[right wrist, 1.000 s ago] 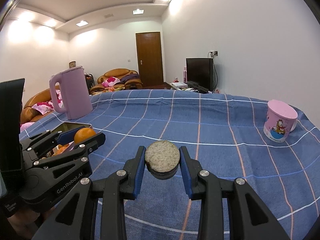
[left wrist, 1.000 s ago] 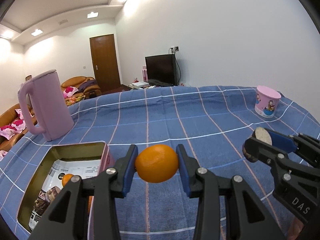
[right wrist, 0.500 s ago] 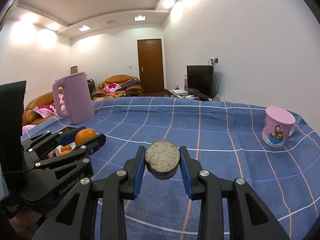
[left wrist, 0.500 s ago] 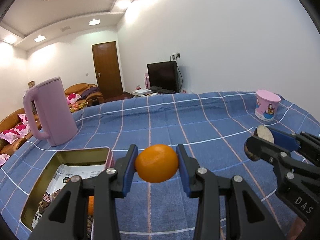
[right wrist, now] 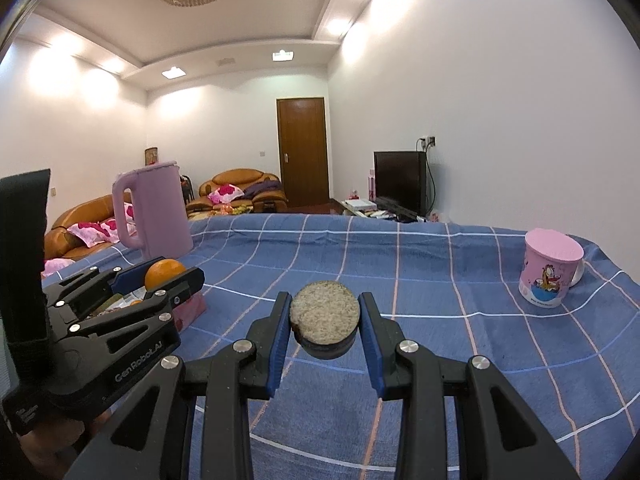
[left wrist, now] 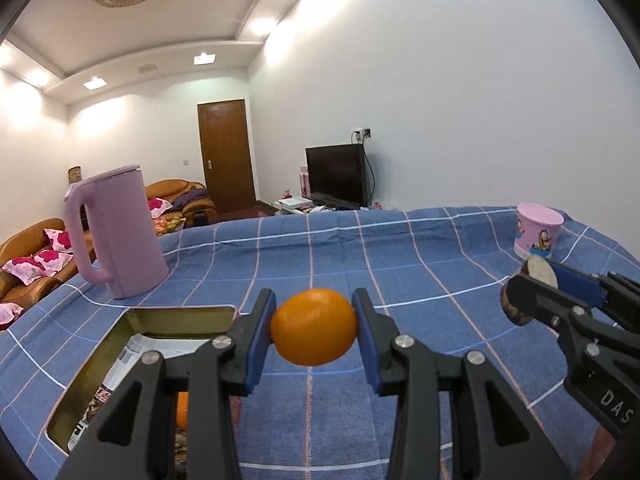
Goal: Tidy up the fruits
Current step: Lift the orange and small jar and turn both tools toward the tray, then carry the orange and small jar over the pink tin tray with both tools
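Observation:
My left gripper (left wrist: 314,320) is shut on an orange (left wrist: 314,332) and holds it above the blue checked tablecloth (left wrist: 400,264), just right of an open gold-lined tin (left wrist: 136,316). The tin holds printed paper and another orange (left wrist: 182,410), mostly hidden behind my left finger. My right gripper (right wrist: 324,316) is shut on a round dark fruit piece with a pale speckled flat face (right wrist: 324,312). In the left wrist view the right gripper (left wrist: 528,292) shows side-on at the right with that piece (left wrist: 538,270). In the right wrist view the left gripper (right wrist: 160,276) and its orange (right wrist: 164,272) sit at the left.
A tall pink kettle (left wrist: 116,236) stands on the cloth behind the tin. A pink cartoon cup (right wrist: 550,268) stands near the far right edge of the table. Sofas, a door and a television lie beyond the table.
Both views have tipped upward a little, so the kettle, cup and tin sit lower in the pictures. Each gripper still holds its fruit the same way.

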Available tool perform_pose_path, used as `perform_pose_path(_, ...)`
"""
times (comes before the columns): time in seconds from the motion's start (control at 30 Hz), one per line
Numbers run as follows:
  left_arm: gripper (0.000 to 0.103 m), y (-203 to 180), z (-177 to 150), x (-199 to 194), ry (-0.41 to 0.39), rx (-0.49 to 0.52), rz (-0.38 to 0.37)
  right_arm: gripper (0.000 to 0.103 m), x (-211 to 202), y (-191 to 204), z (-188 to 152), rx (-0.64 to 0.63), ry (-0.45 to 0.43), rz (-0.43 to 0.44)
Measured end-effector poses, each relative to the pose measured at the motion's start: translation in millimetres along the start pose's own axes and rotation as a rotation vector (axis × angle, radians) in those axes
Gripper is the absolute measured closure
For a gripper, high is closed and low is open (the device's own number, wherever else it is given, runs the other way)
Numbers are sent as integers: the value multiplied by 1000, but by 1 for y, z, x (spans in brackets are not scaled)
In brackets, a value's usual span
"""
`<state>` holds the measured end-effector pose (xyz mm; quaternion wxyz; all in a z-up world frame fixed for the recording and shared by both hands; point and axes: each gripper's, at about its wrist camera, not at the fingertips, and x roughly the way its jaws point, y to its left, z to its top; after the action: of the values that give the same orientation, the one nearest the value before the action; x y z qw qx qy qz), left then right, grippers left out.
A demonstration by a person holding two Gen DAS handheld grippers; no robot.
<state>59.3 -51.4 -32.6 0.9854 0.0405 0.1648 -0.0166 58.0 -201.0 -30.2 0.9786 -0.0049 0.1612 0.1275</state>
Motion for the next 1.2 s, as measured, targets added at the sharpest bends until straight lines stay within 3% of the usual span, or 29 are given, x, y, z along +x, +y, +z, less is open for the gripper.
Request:
perform_pose_path(0.63,62,15,-6,-10,32,-19,-1,68,10,15,1,-18,44,23)
perform_pose_path(0.93,62,46,-6,-16,58,-49,38,68,25,40,5,-34,61,86)
perform_pose_path(1.2,62,80,-12,-22,89,-70,119,68,36,73,15,-56,56,166)
